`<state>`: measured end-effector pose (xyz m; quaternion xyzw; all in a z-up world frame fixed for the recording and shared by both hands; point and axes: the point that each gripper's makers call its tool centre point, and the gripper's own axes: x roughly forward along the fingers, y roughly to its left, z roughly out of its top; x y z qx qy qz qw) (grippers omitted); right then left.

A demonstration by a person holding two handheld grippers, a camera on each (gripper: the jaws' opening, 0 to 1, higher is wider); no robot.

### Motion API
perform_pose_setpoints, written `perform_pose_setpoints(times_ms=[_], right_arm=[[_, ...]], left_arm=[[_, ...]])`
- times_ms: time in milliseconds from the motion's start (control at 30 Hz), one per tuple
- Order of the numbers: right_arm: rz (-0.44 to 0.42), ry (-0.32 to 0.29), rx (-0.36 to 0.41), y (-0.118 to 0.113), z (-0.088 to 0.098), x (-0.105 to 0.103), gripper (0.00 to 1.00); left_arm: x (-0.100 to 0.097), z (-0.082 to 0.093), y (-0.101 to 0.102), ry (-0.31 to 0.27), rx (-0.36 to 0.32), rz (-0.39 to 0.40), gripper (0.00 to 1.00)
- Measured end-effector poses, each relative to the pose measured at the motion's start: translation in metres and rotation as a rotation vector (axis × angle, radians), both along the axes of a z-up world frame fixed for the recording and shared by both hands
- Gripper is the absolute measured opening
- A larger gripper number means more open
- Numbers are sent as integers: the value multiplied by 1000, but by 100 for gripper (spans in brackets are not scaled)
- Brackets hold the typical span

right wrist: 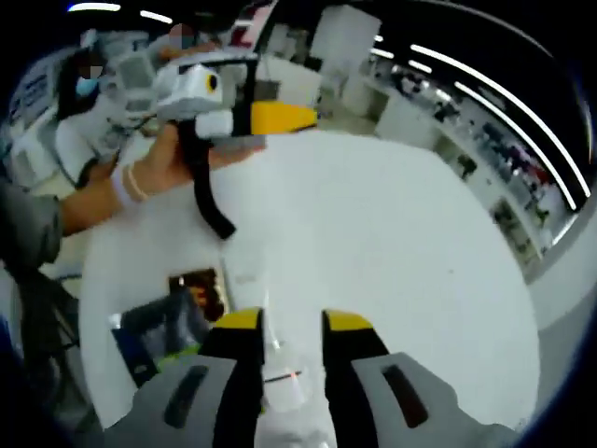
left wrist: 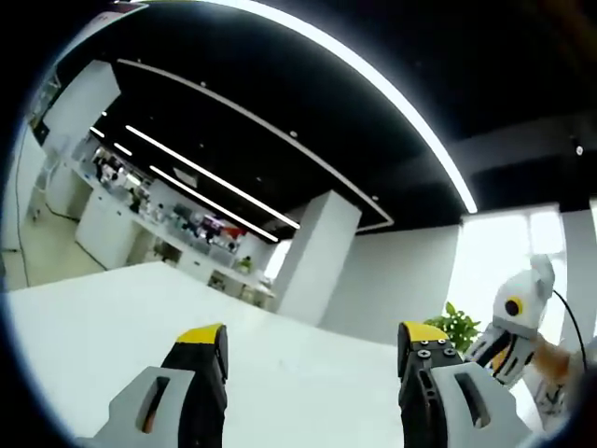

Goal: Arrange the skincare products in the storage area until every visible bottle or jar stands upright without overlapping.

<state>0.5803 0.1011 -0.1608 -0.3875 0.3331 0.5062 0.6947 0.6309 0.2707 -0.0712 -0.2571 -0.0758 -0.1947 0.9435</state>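
- Right claw [right wrist: 291,322]: jaws narrowly parted, closed on a clear bottle [right wrist: 280,373] standing between them; its neck extends forward over the white counter [right wrist: 392,243].
- Left claw [left wrist: 312,341]: jaws wide apart, nothing between them, above the counter [left wrist: 112,308].
- Beyond the right claw, a hand [right wrist: 168,159] holds the left claw [right wrist: 280,117] raised above the counter's far edge.
- A potted plant [left wrist: 457,325] stands beyond the counter.

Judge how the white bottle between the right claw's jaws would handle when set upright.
The white bottle looks smooth, so it may slip in the right claw. It seems slim, so it would probably tip easily on the white table. Likely light plastic, but its contents cannot be seen.
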Motion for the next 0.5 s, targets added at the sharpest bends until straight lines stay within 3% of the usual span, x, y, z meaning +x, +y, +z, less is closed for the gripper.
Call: perform_pose_setpoints(times_ms=[100,133,267,367,467,500], right_arm=[[17,111,-84,-9,-21,-9,34],[22,121,-98,-11,-23,-9,36],[67,111,-115,-10,-29,-15,38],[109,83,-185,-12,-38,-11,39],[97,157,-254,-12,-49,-15,39],[111,156,-289,-14,-53,-11,38]], left_arm=[[0,1,2,-2,-3,1,76],[1,1,3,-3,-4,3,76],[0,0,0,1,-11,-9,76],[2,-1,-2,5,0,-16,76],[1,-2,-6,8,8,-22,76],[0,-2,-7,8,9,-23,76]])
